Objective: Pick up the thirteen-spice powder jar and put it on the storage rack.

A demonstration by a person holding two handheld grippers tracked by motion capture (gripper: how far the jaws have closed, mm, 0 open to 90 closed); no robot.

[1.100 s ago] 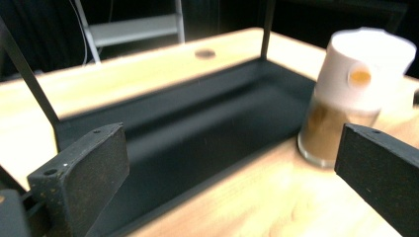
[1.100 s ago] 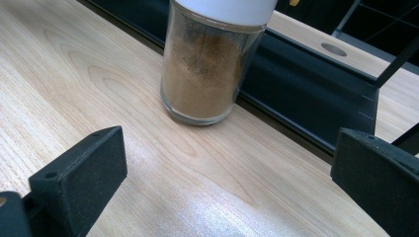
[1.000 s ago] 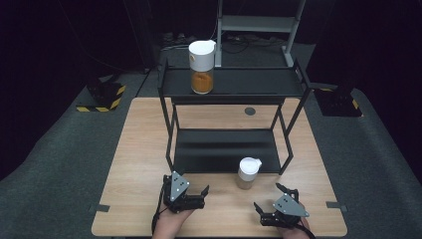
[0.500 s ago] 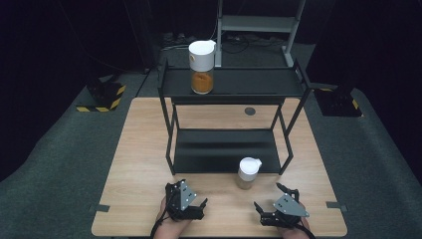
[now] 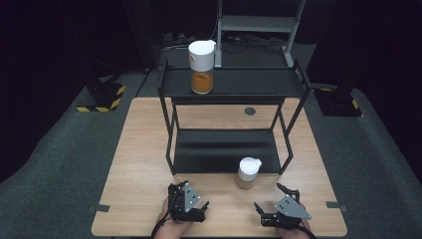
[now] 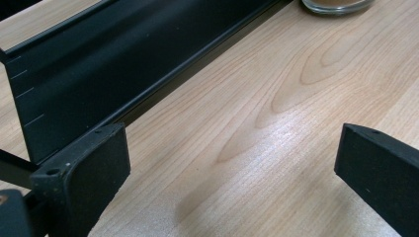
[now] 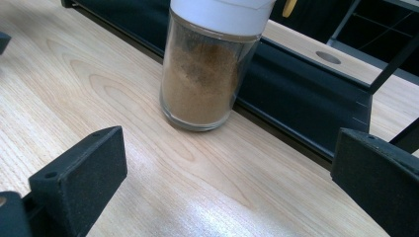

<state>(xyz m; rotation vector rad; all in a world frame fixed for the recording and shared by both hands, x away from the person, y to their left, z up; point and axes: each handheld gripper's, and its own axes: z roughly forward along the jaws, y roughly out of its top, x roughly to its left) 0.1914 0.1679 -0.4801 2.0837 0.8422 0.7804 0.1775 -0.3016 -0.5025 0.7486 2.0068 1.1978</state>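
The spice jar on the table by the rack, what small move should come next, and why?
Probably ease the right gripper forward toward the spice jar. Its jaws are open and empty, and the jar stands upright just ahead of them, untouched, beside the rack's lower shelf.

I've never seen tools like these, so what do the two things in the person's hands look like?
Both are black hand-held tools. The left gripper and right gripper each carry a grey three-cornered plate on top. Each ends in two blocky black jaws with flat matte pads.
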